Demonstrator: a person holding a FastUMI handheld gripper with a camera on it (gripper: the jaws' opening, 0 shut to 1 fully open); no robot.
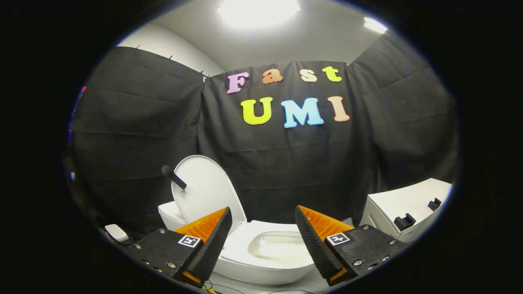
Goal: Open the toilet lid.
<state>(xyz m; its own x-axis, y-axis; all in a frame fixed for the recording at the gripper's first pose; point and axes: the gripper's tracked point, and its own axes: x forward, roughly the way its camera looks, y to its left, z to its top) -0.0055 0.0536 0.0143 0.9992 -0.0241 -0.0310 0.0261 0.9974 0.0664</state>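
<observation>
A white toilet (265,253) stands just ahead of my fingers, its bowl showing between them. Its lid (206,192) is raised, upright and leaning back toward the tank (171,216) beyond my left finger. A short black handle (173,177) sticks out from the lid's upper left edge. My gripper (263,222) is open, with a wide gap between the fingers and nothing held. The fingertips sit apart from the lid and the seat.
A white cabinet (408,204) with two small black hooks on top stands to the right of the toilet, beyond my right finger. A small white object (116,232) lies low to the left of the tank. Black cloth walls close in the booth behind.
</observation>
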